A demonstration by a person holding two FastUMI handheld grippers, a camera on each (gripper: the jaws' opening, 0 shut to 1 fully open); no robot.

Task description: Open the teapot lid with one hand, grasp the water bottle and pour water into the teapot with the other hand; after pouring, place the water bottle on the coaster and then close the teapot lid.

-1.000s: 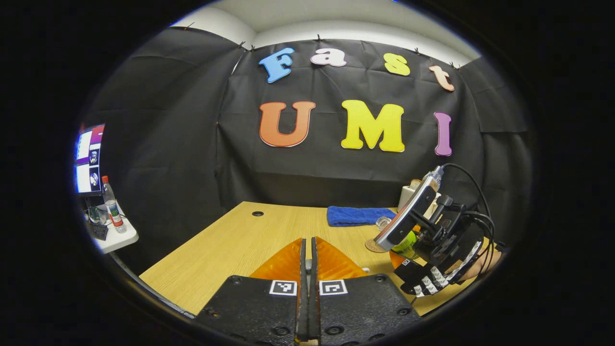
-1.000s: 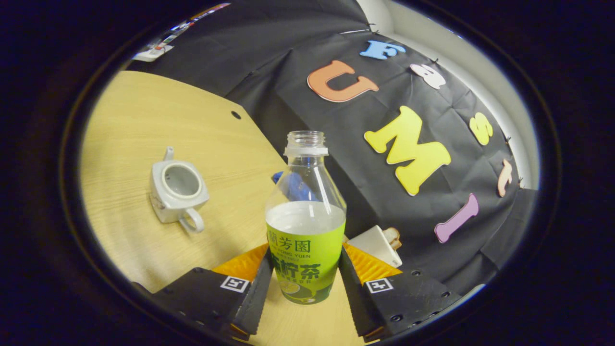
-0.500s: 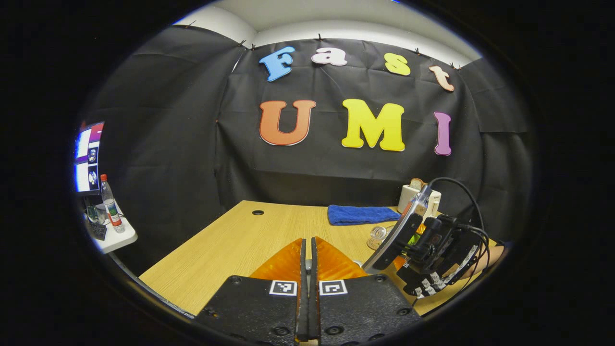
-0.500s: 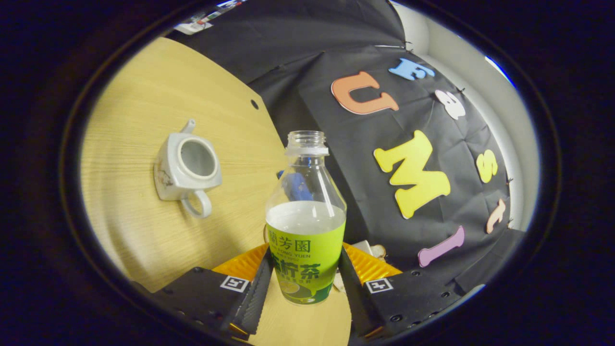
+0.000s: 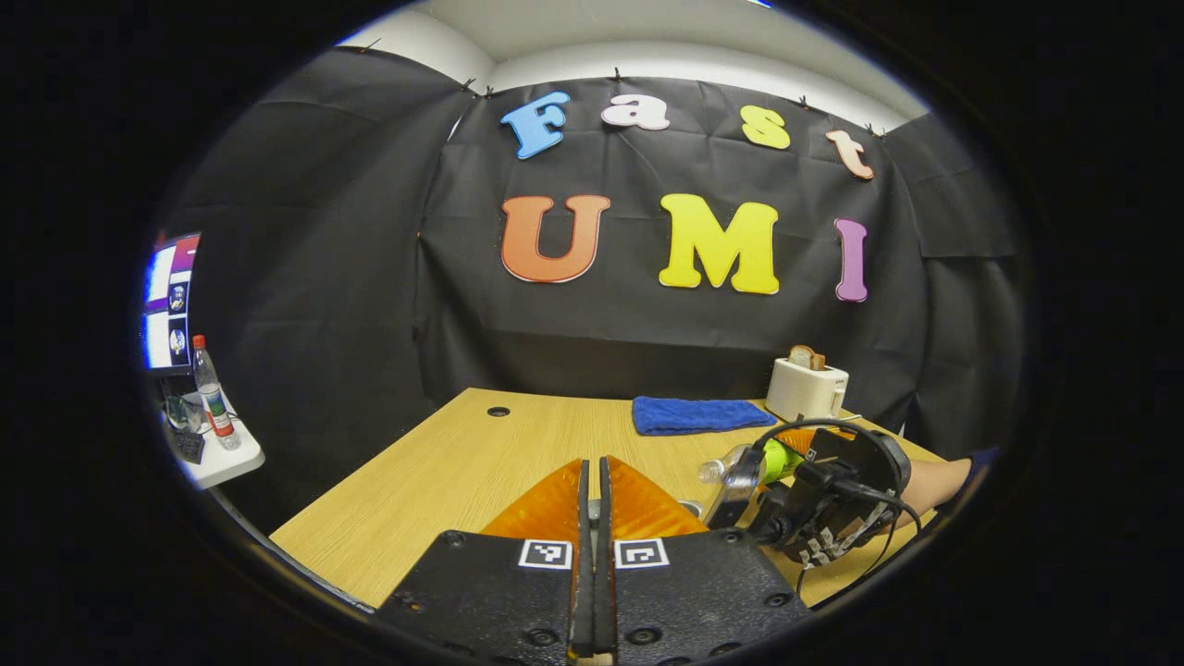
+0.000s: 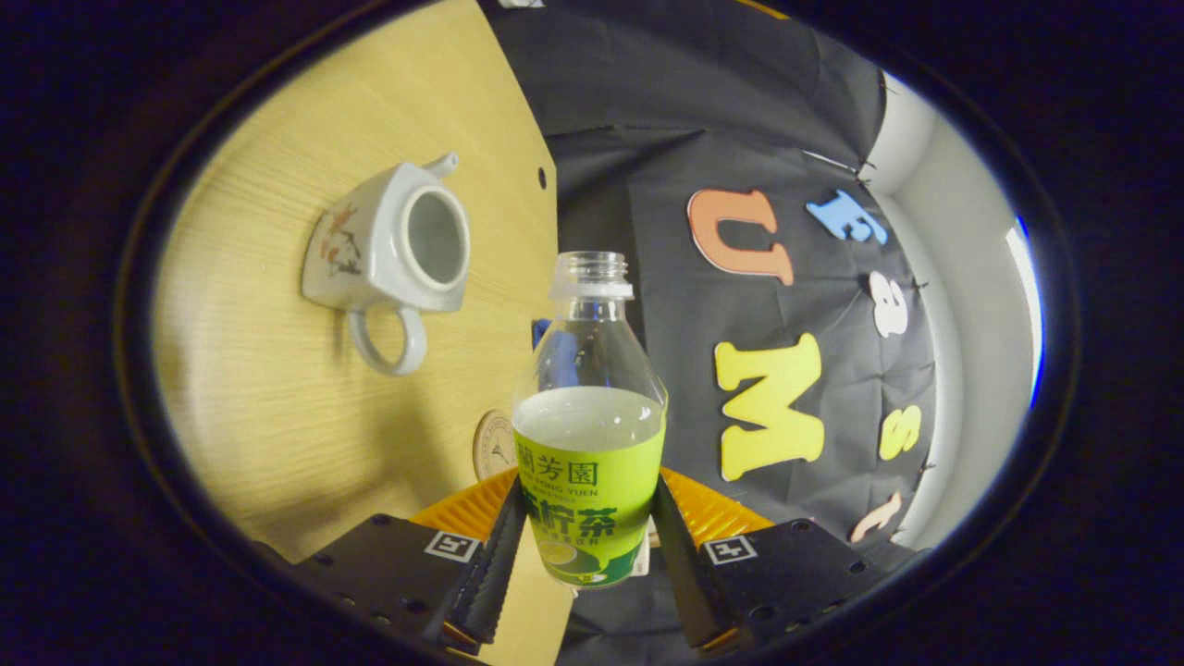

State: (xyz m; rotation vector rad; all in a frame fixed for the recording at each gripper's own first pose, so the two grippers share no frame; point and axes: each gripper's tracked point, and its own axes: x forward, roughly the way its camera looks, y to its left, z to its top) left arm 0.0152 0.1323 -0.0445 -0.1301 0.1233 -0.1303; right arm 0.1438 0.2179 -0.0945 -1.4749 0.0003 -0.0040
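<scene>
In the right gripper view, my right gripper [image 6: 588, 518] is shut on a clear water bottle [image 6: 590, 435] with a green label, uncapped and about half full. The white teapot [image 6: 370, 250] stands on the wooden table [image 6: 250, 398] up and to the left, its mouth open with no lid on it. A round coaster [image 6: 493, 446] peeks out just left of the bottle. In the left gripper view, my left gripper [image 5: 593, 490] has its fingers pressed together; whatever is between them is hidden. To its right, the right gripper [image 5: 819, 513] tips the bottle [image 5: 745, 462] steeply leftward.
A folded blue towel [image 5: 692, 414] and a white toaster [image 5: 807, 388] sit at the back of the table. A small side table [image 5: 217, 458] at far left carries another bottle [image 5: 209, 388] below a monitor [image 5: 169, 301].
The right gripper has rolled and dropped, tipping the bottle nearly level toward the teapot, which now looms larger in its view. The left gripper has held still.
</scene>
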